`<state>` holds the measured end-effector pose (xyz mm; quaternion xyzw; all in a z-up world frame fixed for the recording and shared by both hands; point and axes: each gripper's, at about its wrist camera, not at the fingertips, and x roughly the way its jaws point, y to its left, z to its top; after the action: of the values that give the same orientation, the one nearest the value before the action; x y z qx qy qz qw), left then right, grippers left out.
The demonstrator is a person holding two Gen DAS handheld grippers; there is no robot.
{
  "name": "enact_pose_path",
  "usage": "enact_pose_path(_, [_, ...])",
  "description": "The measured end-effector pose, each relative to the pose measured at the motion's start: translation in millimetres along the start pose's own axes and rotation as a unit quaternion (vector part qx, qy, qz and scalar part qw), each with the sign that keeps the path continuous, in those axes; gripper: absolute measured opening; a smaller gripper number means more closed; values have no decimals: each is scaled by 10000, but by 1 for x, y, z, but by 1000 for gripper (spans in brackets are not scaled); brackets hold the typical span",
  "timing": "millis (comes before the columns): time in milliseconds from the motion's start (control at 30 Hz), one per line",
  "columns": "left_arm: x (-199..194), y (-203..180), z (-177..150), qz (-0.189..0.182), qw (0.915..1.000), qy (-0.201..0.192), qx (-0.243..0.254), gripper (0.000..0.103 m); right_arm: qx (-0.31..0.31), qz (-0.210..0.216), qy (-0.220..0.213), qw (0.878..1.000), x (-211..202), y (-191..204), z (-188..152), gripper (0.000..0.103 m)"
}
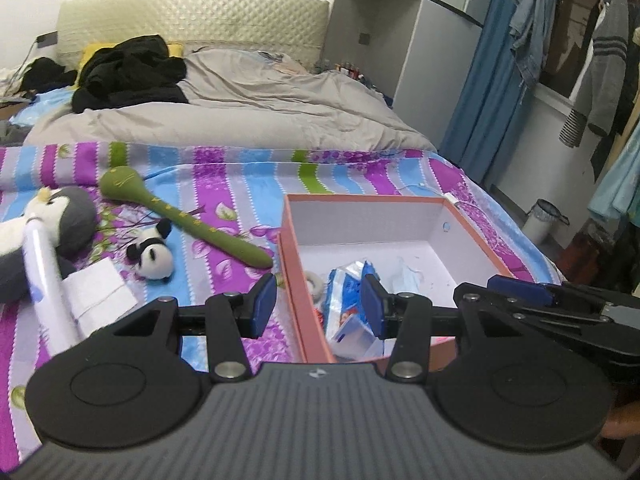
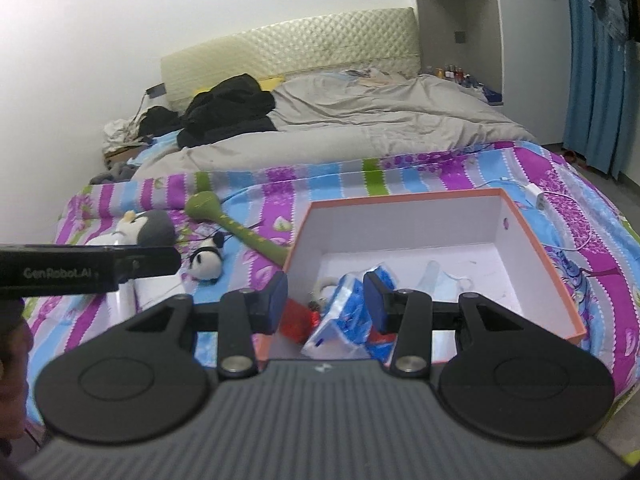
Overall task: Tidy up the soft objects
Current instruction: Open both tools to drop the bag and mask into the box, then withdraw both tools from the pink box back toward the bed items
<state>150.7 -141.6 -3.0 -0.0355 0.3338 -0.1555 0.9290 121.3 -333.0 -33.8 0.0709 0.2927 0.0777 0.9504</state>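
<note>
An orange box with a white inside sits on the striped bedsheet, also in the right wrist view. It holds blue tissue packs, a face mask and small items. A small panda plush, a green long plush and a grey penguin plush lie left of the box. My left gripper is open and empty over the box's near left edge. My right gripper is open and empty above the tissue packs. The left gripper's body crosses the right view's left side.
A white tube and a white folded cloth lie near the penguin. A grey duvet and black clothes cover the far bed. A charger cable lies right of the box. A bin stands on the floor.
</note>
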Motion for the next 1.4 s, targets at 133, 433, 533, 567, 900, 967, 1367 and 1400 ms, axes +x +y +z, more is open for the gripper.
enact_pose_path(133, [-18, 12, -14, 70, 9999, -48, -120, 53, -77, 80, -6, 9999, -7, 14, -7, 44])
enact_pose_path(433, [-52, 41, -41, 288, 9989, -89, -353, 53, -229, 334, 82, 9991, -15, 45, -25, 44])
enact_pose_path(533, [-61, 50, -50, 360, 9984, -90, -437, 53, -294, 436, 132, 9985, -17, 55, -32, 44])
enact_pose_path(567, [-64, 53, -53, 384, 9981, -96, -462, 53, -319, 470, 153, 9983, -17, 59, -34, 44])
enact_pose_path(900, [-81, 79, -84, 624, 9956, 63, -702, 53, -500, 845, 480, 9940, -11, 89, -57, 44])
enact_pose_path(967, [-83, 87, -89, 654, 9949, 96, -764, 53, -499, 900, 524, 9933, -9, 93, -60, 44])
enact_pose_path(1367, [-66, 126, -91, 936, 9893, 289, -1080, 55, -656, 1064, 778, 9891, 22, 115, -56, 44])
enact_pose_path(1400, [-63, 128, -89, 948, 9892, 287, -1085, 55, -664, 1075, 794, 9888, 26, 117, -55, 44])
